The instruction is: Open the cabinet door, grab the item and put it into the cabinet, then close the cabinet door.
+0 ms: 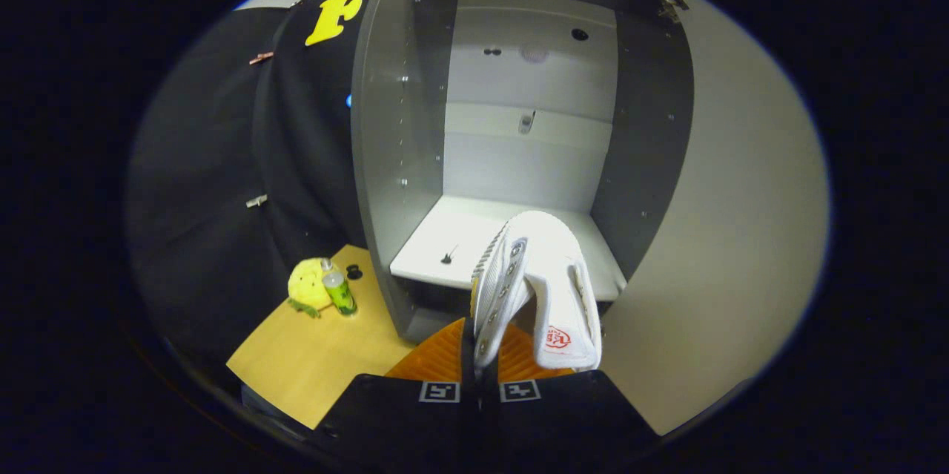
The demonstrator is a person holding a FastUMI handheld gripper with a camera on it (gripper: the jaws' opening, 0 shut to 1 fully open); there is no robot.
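Tongs (480, 355) clamped together on white shoe's (537, 288) side wall, shoe hanging sole-left just ahead of cabinet (385, 162) floor; door (741, 251) swung wide to the right, clearing entry; plush toy (308, 286) & green bottle (339, 292) left on counter (311, 363), near cabinet.

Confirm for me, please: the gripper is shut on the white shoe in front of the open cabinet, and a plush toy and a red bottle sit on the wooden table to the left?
Nearly: the bottle is green, not red, as the gripper view shows. The gripper is shut on the white shoe before the open cabinet, with the yellow plush toy on the wooden table.
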